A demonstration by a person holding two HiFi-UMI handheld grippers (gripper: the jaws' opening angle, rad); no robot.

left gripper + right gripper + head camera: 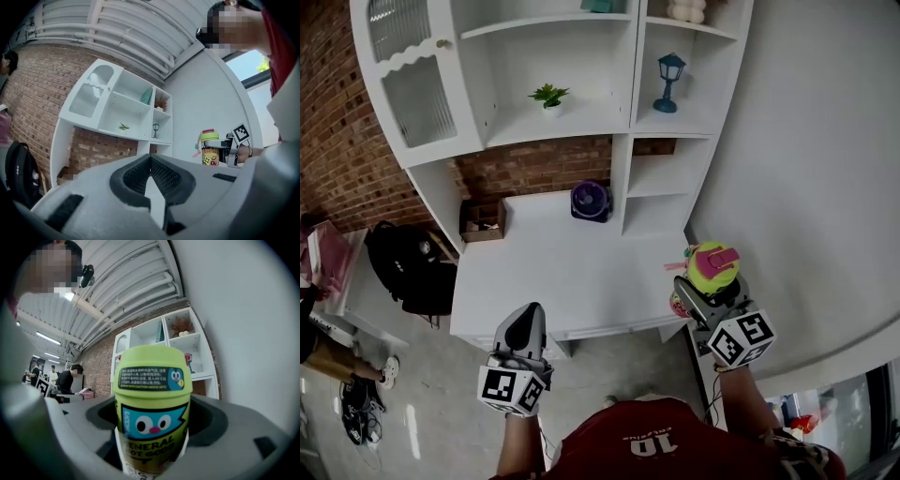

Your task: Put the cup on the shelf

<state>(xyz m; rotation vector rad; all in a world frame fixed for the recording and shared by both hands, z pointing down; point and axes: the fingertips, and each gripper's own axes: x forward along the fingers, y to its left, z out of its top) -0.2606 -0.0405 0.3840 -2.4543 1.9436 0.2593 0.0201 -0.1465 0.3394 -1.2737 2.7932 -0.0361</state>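
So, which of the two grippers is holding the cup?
The right gripper: its jaws are closed on the green cup with the cartoon face. The left gripper has its jaws shut, with nothing between them.

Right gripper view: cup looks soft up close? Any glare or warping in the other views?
Right gripper view: the cup fills the centre, its lowest print blurred, fisheye bending the ceiling beams. Left gripper view: the window is washed out, the near body of the left gripper soft. Head view: even light, no glare, shelf unit bowed by the wide lens.
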